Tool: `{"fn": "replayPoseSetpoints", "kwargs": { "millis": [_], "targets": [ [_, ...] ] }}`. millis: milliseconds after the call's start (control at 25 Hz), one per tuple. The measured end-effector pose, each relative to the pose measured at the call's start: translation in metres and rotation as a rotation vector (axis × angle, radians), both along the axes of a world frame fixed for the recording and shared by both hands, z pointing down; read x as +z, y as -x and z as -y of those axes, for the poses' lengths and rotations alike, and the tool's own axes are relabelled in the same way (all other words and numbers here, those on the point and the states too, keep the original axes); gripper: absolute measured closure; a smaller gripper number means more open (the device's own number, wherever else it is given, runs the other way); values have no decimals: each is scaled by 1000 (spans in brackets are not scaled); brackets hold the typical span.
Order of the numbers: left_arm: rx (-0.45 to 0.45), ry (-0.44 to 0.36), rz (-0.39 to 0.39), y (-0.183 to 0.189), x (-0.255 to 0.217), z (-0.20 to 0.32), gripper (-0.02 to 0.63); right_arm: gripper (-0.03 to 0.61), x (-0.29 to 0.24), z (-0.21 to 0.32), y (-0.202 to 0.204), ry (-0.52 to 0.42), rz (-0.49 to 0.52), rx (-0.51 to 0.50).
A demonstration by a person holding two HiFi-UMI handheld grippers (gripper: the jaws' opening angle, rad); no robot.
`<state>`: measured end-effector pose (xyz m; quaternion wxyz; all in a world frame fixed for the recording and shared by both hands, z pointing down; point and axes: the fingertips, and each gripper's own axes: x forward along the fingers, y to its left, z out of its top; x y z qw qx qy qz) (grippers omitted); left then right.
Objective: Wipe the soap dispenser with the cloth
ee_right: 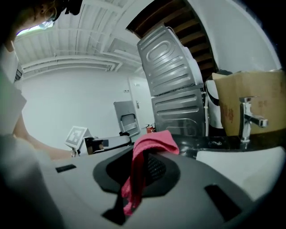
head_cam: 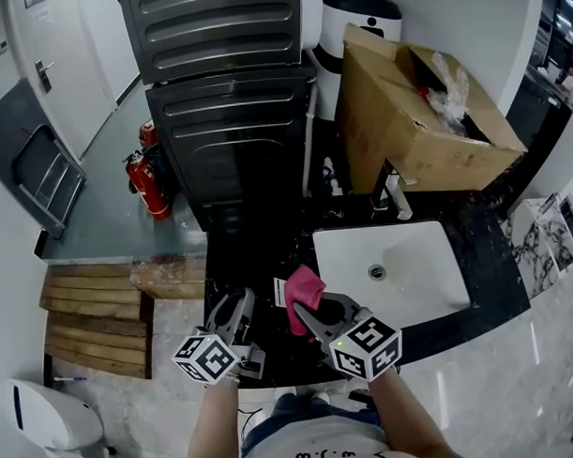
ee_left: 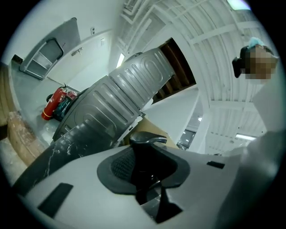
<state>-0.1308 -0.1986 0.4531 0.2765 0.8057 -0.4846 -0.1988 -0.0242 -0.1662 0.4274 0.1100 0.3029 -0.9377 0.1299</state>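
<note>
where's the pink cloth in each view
Head view: low centre, cloth pinched in the right gripper, left of the sink.
Left gripper view: not in it; the dispenser sits between those jaws.
Right gripper view: centre, cloth draped between the jaws.
Shared landmark: the grey appliance, in all three.

Counter (head_cam: 255, 262) runs across near side. Sink (head_cam: 415, 289) set in its right half, faucet (head_cam: 394, 197) at sink's far rim, box (head_cam: 395, 107) behind faucet, far right. Stacked appliances (head_cam: 235, 112) far centre, behind counter's left end; fire extinguisher (head_cam: 150, 187) on floor just left of them. Planks (head_cam: 93, 319) on floor left of counter; toilet (head_cam: 40, 422) in near-left corner. Left gripper (head_cam: 240, 308) over counter's near-left w/ soap dispenser (ee_left: 145, 152) btwn its jaws. Right gripper (head_cam: 304, 315) just right of it, by sink's left rim, cloth (head_cam: 305, 290) clamped in jaws.
</note>
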Motion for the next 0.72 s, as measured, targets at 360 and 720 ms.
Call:
{"fn": "replayPoseSetpoints", "kwargs": {
  "millis": [360,720],
  "targets": [
    [2,8,10,2,0,1,511,532,24,9,29,26,-150,-57],
    [27,-15,63,-5,-3,3,511,532,67,15,-11,144,-255,60]
  ]
}}
